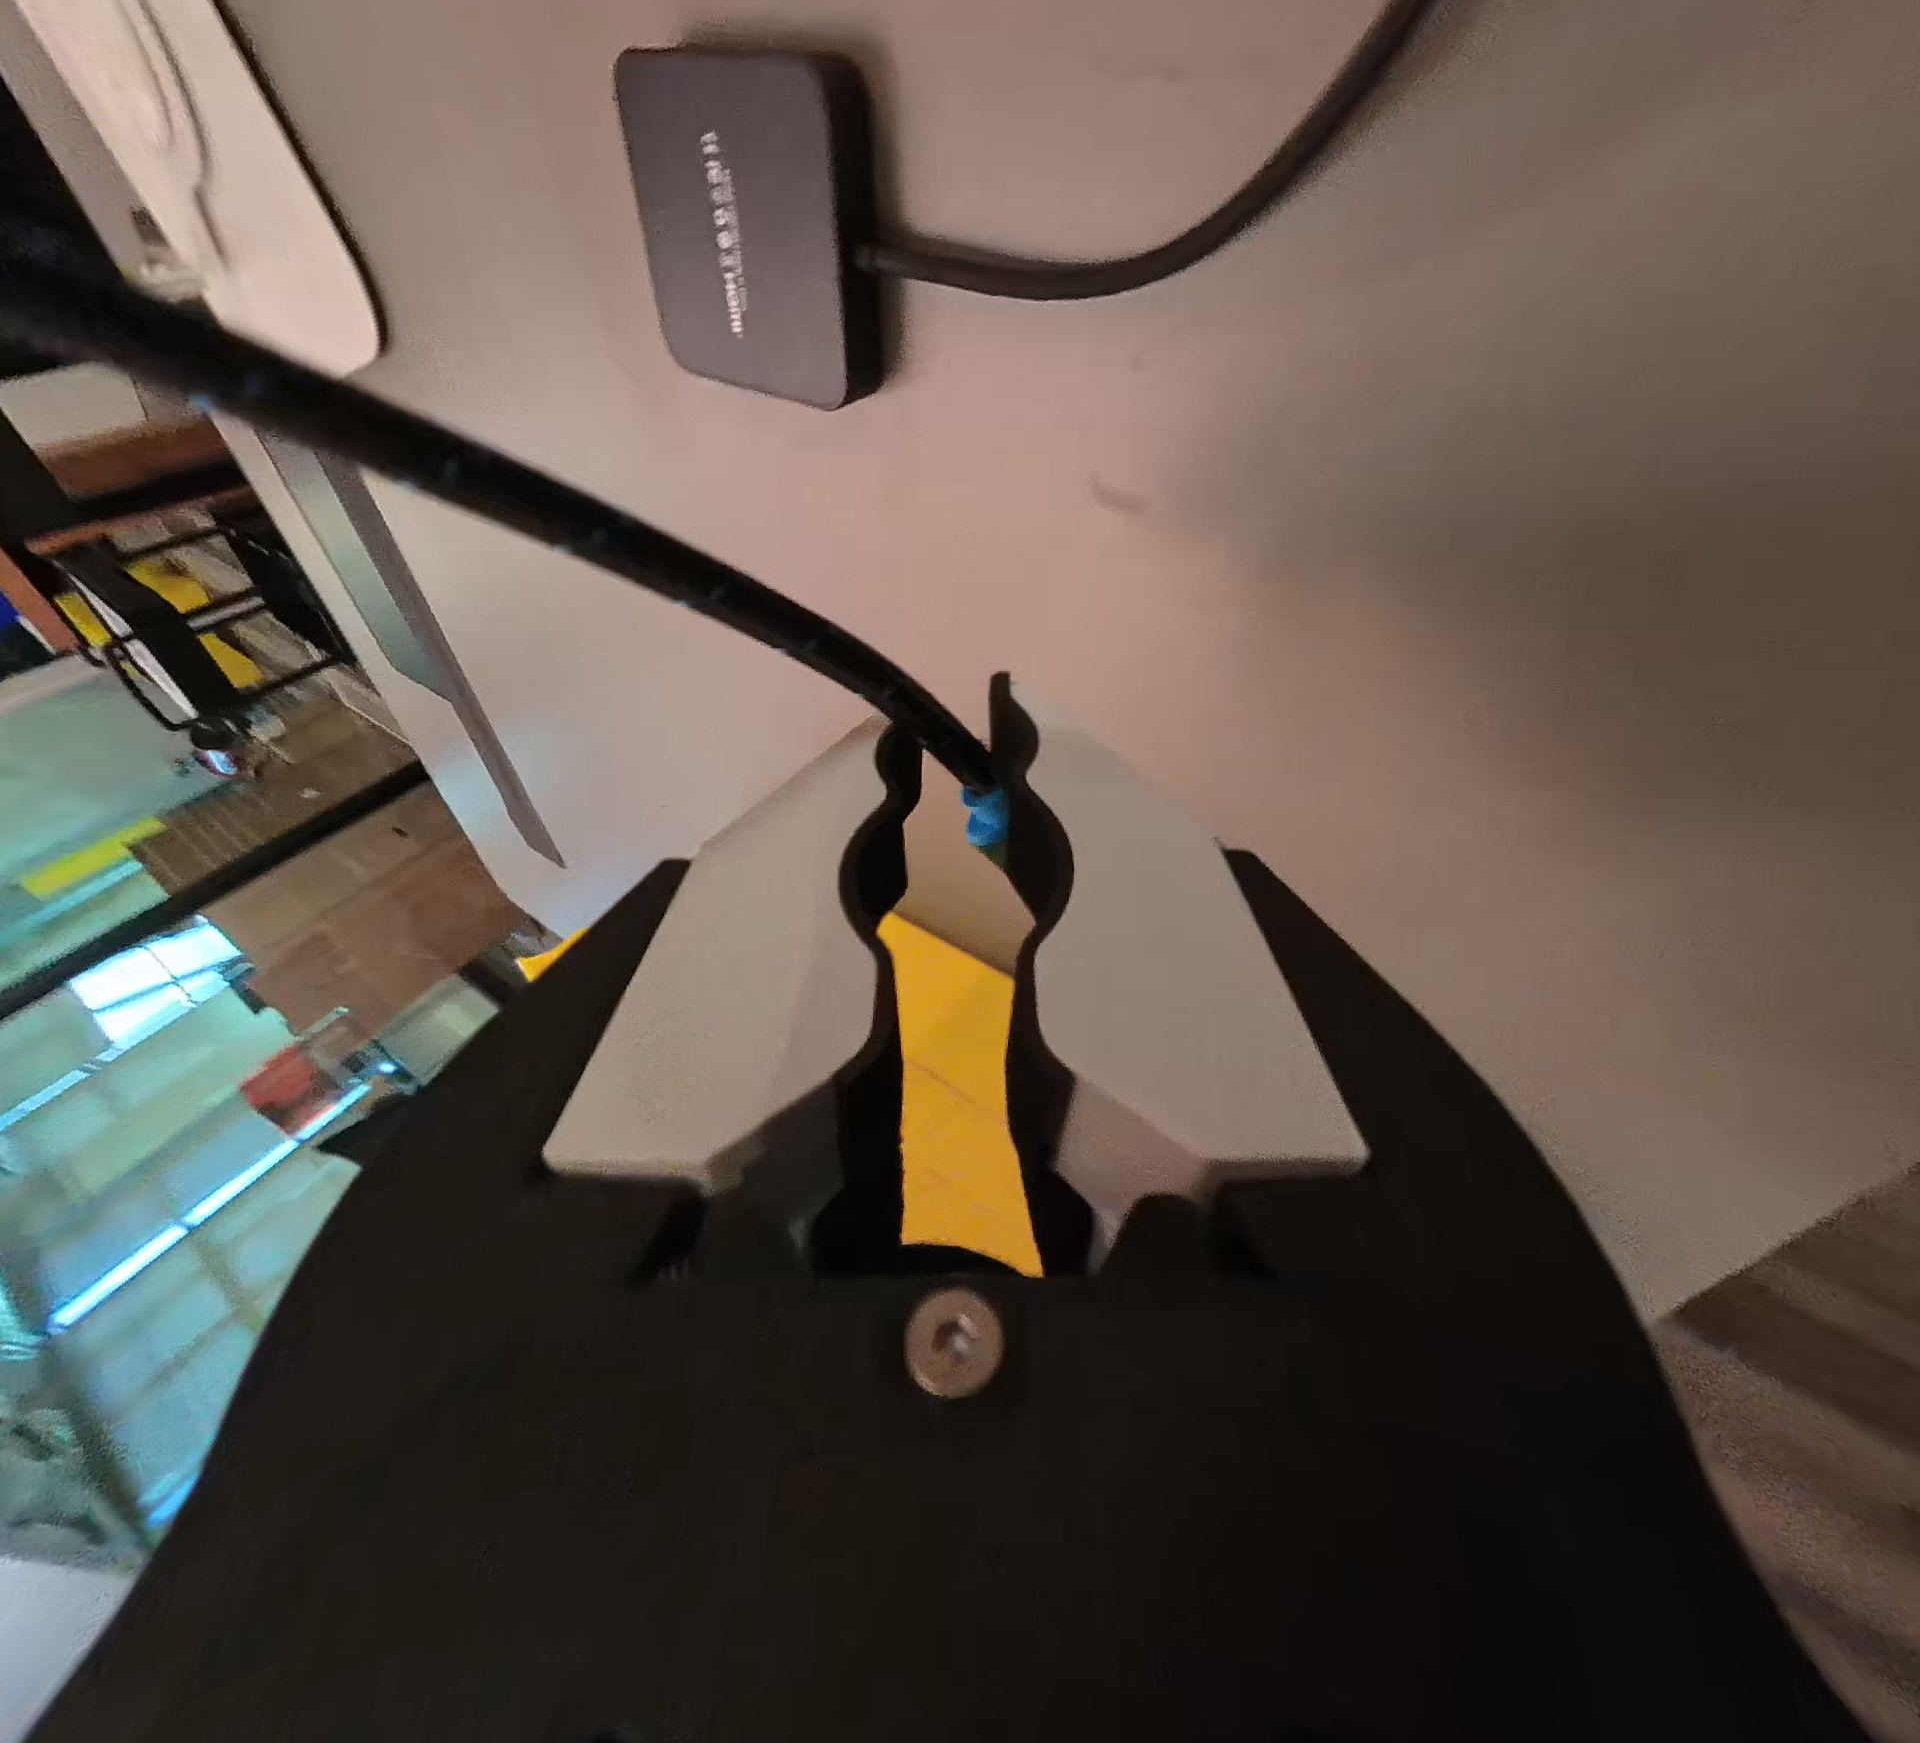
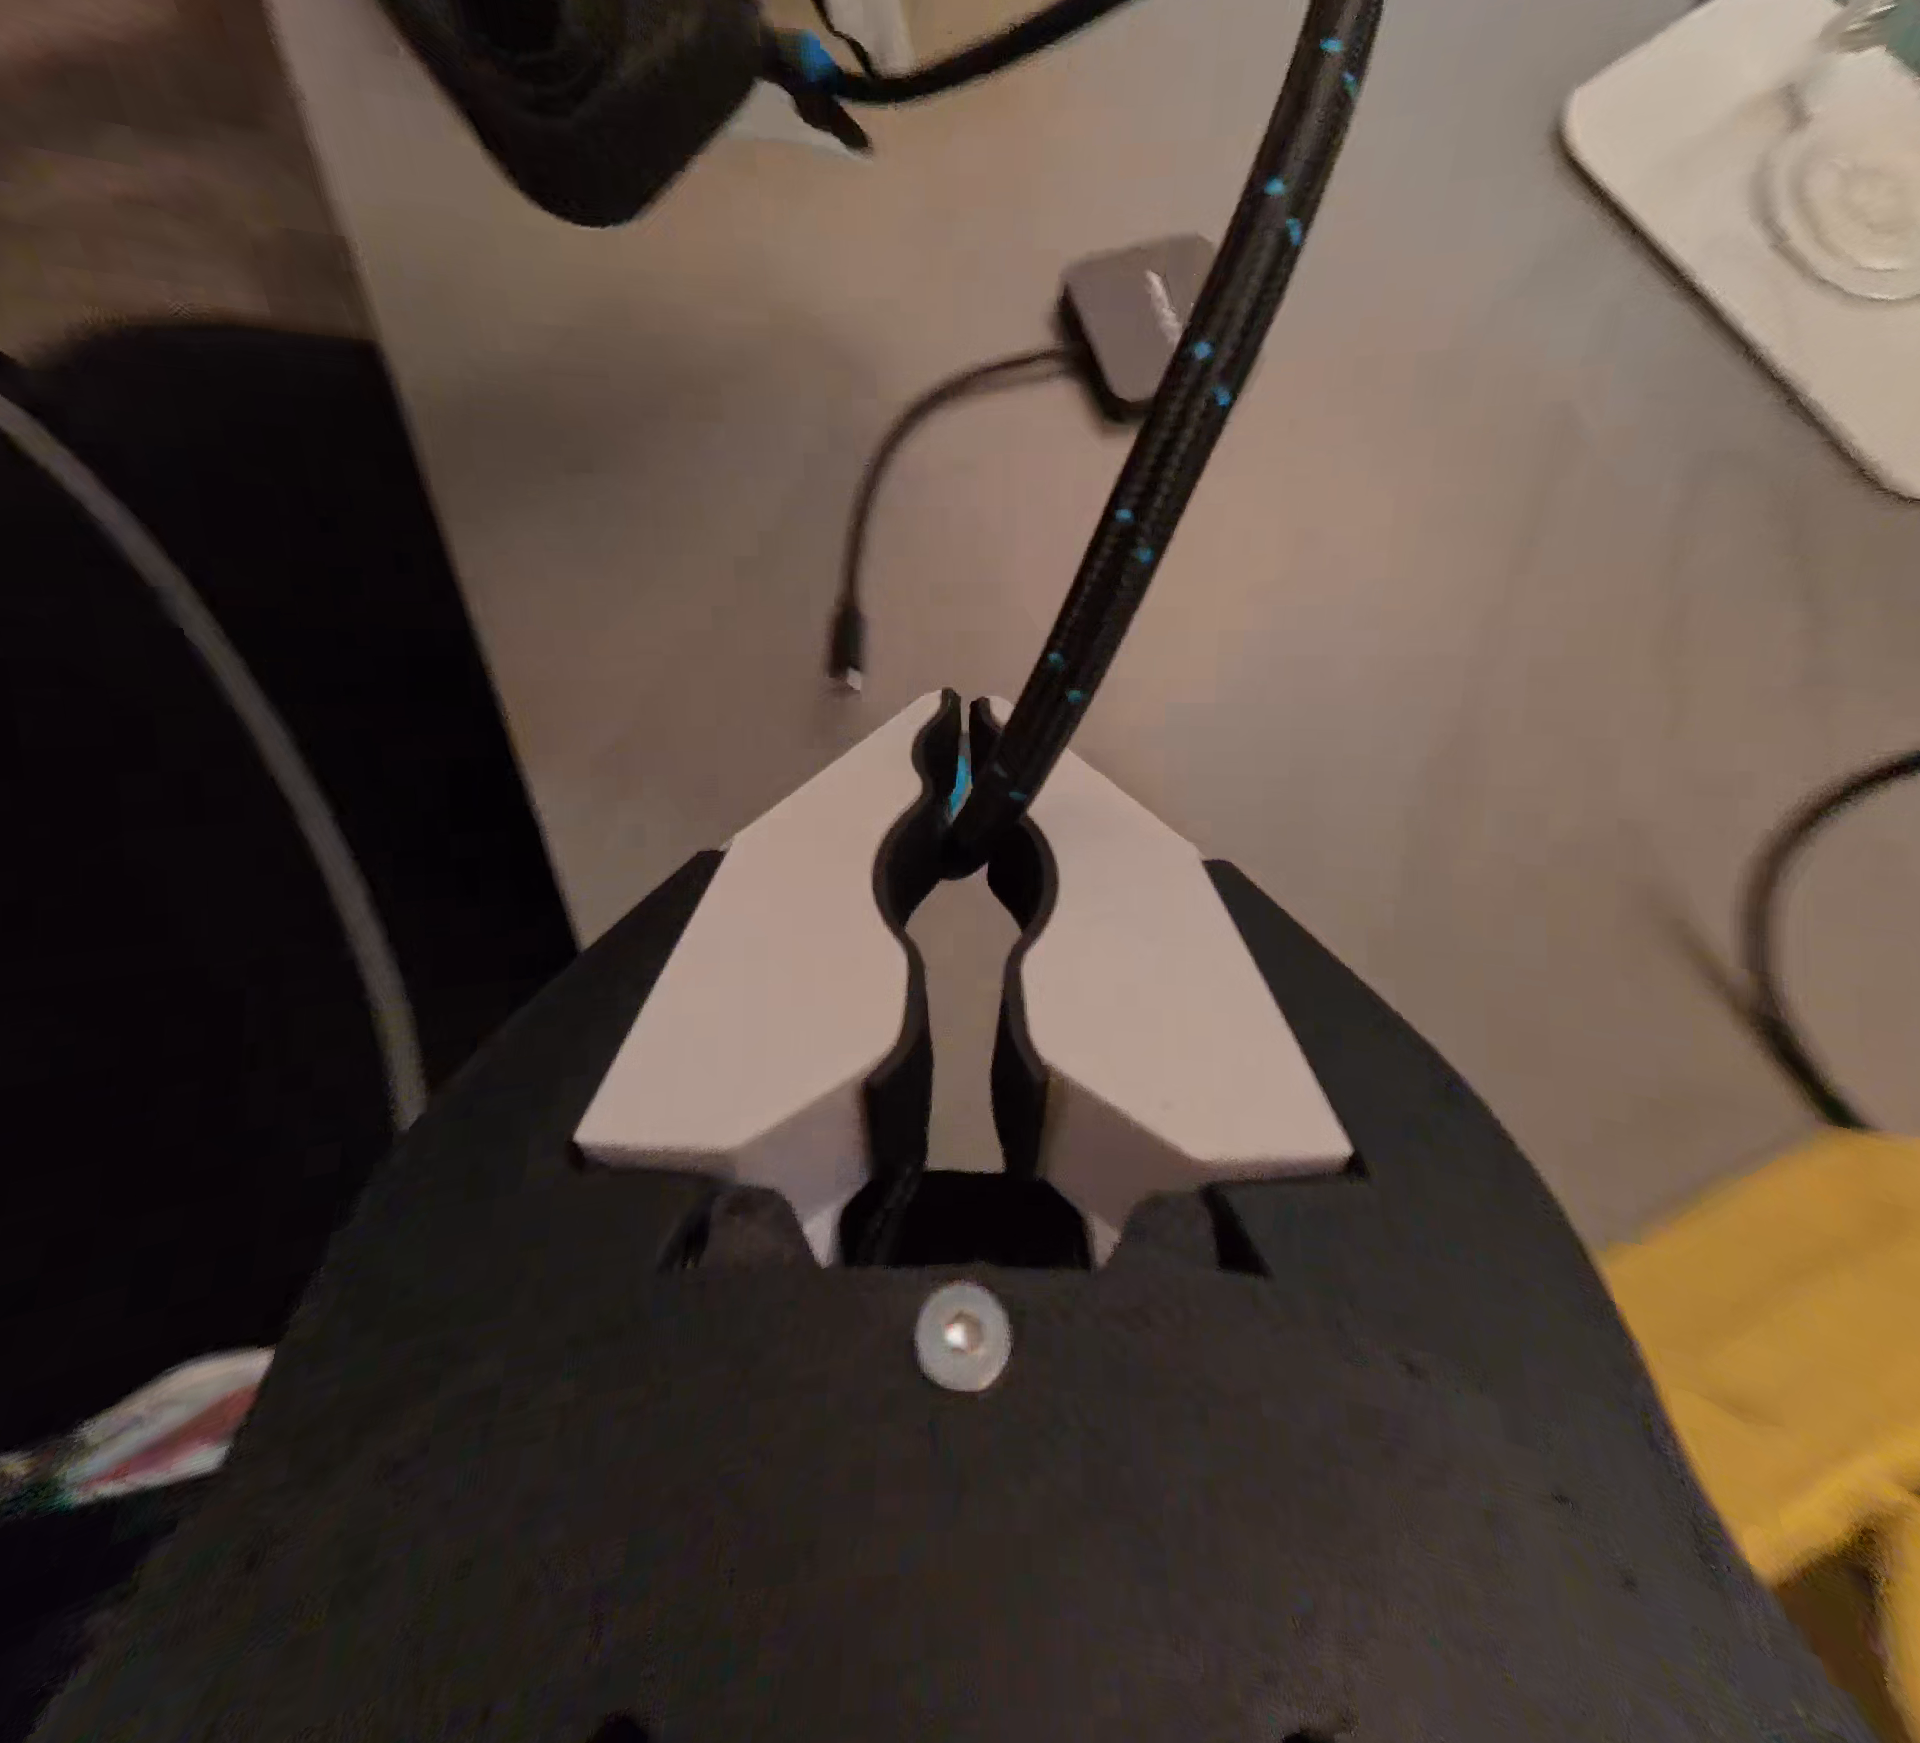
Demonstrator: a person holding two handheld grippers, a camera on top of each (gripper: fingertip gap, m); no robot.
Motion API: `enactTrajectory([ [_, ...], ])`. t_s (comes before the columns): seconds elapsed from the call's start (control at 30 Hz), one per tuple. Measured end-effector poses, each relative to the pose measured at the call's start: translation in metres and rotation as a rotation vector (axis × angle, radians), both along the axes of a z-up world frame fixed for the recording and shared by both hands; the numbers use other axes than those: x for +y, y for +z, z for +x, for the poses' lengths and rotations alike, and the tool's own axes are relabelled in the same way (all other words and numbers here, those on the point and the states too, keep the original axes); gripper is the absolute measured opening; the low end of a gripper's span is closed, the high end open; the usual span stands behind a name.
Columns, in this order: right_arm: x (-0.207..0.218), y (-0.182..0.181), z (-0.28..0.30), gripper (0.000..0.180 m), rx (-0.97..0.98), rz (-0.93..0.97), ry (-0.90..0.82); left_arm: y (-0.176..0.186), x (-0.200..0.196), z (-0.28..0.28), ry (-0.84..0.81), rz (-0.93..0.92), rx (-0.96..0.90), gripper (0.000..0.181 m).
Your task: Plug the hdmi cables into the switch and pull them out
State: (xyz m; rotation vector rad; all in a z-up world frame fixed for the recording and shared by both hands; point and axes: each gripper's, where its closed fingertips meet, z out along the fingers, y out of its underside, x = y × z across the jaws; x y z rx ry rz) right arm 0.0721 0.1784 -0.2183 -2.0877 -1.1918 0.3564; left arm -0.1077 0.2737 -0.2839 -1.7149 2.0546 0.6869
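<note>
**HDMI cable lifted, switch ports empty**

The left claw [image 1: 956, 758] pinches the braided HDMI cable [image 1: 582, 530] just behind its blue-collared plug. The right claw [image 2: 961, 758] pinches the same cable [image 2: 1247, 322] farther along, so it arches between them. The switch [image 1: 753, 223] lies flat on the counter [image 1: 1455, 654], well apart from the plug, with nothing inserted. Judgement: plugging not yet done. Nearby: the switch's own lead [image 1: 1247, 218] and a white tray [image 2: 1714, 239]. The arching cable crosses in front of the switch.
</note>
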Motion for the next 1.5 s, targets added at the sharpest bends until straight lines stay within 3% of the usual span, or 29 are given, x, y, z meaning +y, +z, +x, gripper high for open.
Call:
enactTrajectory([
  [0.23, 0.043, 0.026, 0.046, 0.0, -0.519, 0.235, 0.001, -0.004, -0.027, 0.001, -0.236, -0.014, 0.167, 0.012],
  [0.47, 0.068, 0.052, 0.058, 0.0, -0.94, 0.393, 0.203, -0.009, -0.069, 0.011, -0.497, -0.037, 0.317, 0.012],
  [0.7, 0.09, 0.078, 0.032, 0.0, -1.202, 0.594, 0.473, -0.004, -0.117, 0.038, -0.767, -0.053, 0.368, 0.01],
  [0.9, 0.104, 0.062, 0.029, 0.0, -1.449, 0.567, 0.624, -0.007, -0.125, 0.034, -0.813, -0.116, 0.474, 0.009],
  [1.07, 0.112, 0.026, 0.046, 0.0, -1.596, 0.437, 0.719, 0.005, -0.122, 0.032, -0.825, -0.14, 0.485, 0.008],
  [1.37, 0.093, -0.037, 0.038, 0.0, -1.639, 0.377, 0.908, 0.023, -0.108, 0.031, -0.81, -0.15, 0.439, 0.002],
  [1.5, 0.093, -0.052, 0.053, 0.0, -1.692, 0.257, 0.889, 0.031, -0.092, 0.023, -0.772, -0.127, 0.468, 0.001],
])
